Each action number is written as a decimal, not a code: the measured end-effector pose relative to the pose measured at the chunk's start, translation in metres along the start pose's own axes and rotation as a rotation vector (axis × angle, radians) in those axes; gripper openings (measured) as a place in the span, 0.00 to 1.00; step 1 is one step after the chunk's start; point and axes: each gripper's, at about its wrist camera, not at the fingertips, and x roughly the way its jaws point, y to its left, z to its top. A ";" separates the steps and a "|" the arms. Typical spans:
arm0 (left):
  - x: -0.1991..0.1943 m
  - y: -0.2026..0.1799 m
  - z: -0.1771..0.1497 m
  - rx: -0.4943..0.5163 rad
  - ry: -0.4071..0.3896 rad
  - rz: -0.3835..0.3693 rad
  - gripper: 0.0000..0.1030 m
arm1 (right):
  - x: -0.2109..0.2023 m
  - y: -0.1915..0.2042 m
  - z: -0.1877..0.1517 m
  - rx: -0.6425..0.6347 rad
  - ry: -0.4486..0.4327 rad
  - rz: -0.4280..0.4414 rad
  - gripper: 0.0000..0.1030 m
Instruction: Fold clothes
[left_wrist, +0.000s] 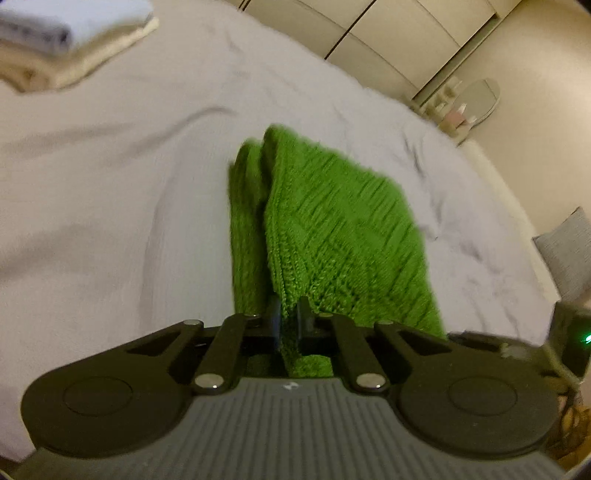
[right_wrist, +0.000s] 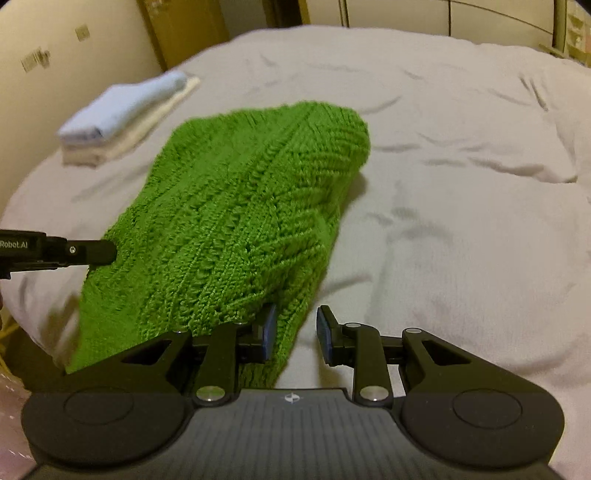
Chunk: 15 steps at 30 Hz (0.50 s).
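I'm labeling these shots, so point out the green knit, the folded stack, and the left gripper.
green knit (right_wrist: 236, 206): right wrist view, middle of the fabric.
folded stack (right_wrist: 122, 118): right wrist view, blue top layer.
left gripper (left_wrist: 290, 317): left wrist view, between the fingertips.

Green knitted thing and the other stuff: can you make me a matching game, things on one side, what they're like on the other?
Things:
1. green knit
2. left gripper
3. right gripper
4. blue folded cloth

States:
A. open, holding nothing
B. lying on top of a cream folded cloth
C. shut on fabric
D. held up over the bed

Pairs: 1-D, 2-C, 3-A, 4-B
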 end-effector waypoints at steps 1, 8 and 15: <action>-0.004 0.001 0.000 -0.007 -0.015 -0.003 0.05 | -0.003 -0.001 0.000 0.002 -0.003 0.002 0.28; -0.014 -0.005 0.003 0.040 -0.034 0.026 0.05 | -0.040 0.001 0.013 0.022 -0.219 0.058 0.28; -0.011 -0.005 -0.005 0.049 -0.030 0.077 0.05 | 0.011 0.015 0.016 -0.068 -0.166 0.088 0.28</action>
